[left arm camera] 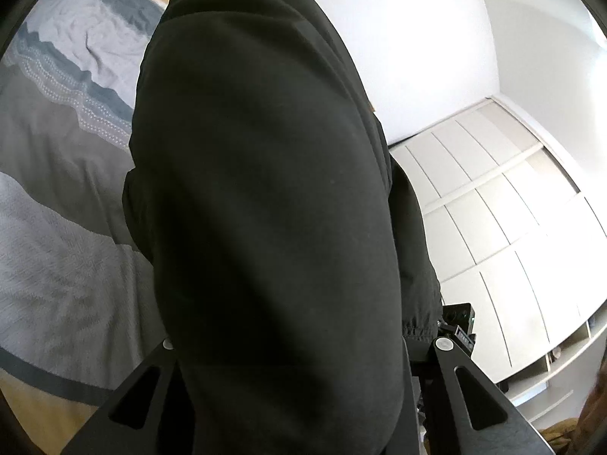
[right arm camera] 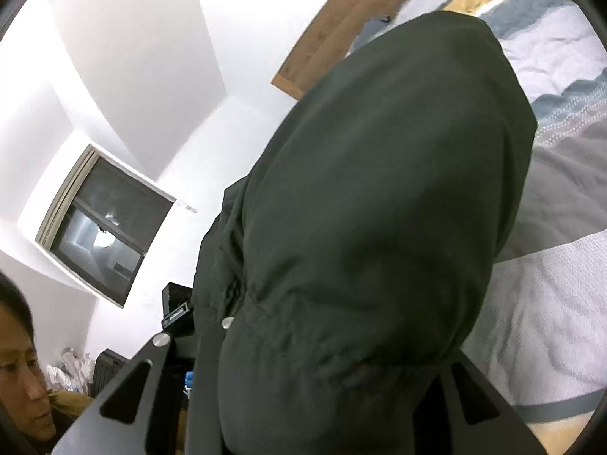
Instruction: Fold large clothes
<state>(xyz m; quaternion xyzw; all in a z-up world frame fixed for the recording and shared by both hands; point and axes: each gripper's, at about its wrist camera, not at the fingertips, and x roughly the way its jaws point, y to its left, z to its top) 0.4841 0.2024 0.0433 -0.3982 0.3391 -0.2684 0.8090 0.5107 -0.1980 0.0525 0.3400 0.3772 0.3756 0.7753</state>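
Above the bed (left arm camera: 57, 197), lifted clear of its cover: one large dark garment (left arm camera: 265, 189), black to very dark green, of smooth jacket-like cloth, hanging in a broad bulging mass that fills the middle of both wrist views. Left tongs (left arm camera: 303, 345): both black fingers (left arm camera: 474, 398) flank the cloth, which runs down between them and covers the tips; the fabric appears pinched there, though the contact itself is hidden. Right tongs (right arm camera: 307, 345): fingers (right arm camera: 125, 390) likewise set on either side of the garment (right arm camera: 379, 208), with a gathered, elasticated hem (right arm camera: 322, 352) bunched between them and a small metal snap (right arm camera: 227, 322) at its edge; held cloth, grip point covered. Bed cover: quilted, in bands of grey, pale blue and slate blue with a dotted white border (left arm camera: 76, 98), and a yellow-tan strip at the edge. Wooden headboard (right arm camera: 341, 26) at the far end in the right view. White wall (left arm camera: 398, 57) behind. White panelled wardrobe (left arm camera: 512, 227) on the right of the left view. Dark window (right arm camera: 106, 223) with a roller blind in the right view. Person's face (right arm camera: 22, 371), dark-haired, at the lower left edge of the right view.
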